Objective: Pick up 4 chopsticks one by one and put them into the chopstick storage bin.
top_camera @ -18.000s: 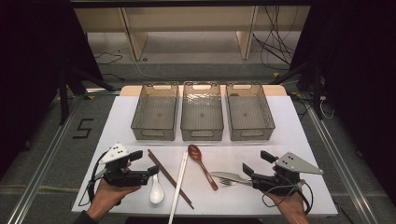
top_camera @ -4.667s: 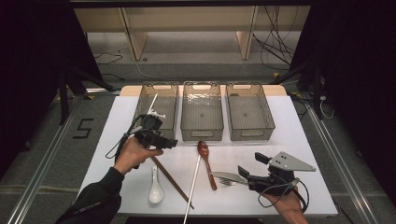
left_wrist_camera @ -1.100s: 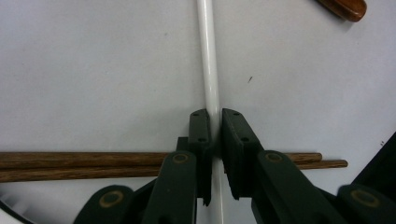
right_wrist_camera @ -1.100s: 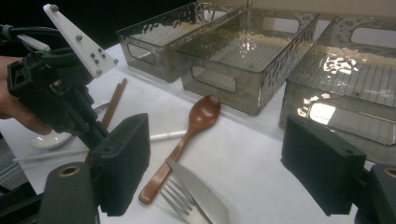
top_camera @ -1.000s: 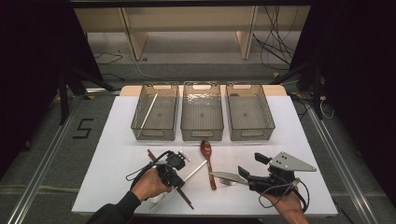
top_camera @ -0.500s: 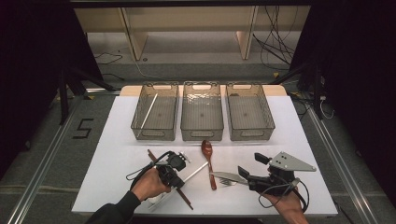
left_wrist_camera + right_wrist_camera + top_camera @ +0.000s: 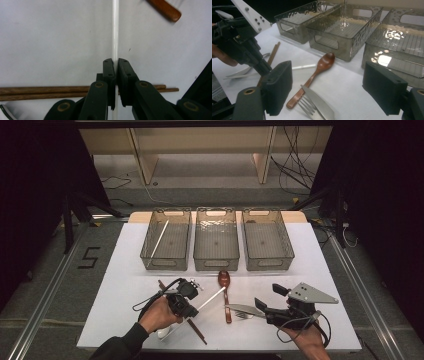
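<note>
Left tongs (image 7: 115,75) clamped on white chopstick (image 7: 115,30), right tongs (image 7: 337,87) wide open

Three bins in a row across the far half of the table (image 7: 320,270): left bin (image 7: 166,240) holding one chopstick (image 7: 157,242), middle bin (image 7: 216,240), right bin (image 7: 267,240). Nearer, left to right: chopstick pair (image 7: 192,326), second chopstick (image 7: 212,297) lying across it, spoon (image 7: 225,287), knife (image 7: 242,310) over fork (image 7: 240,315).
</note>
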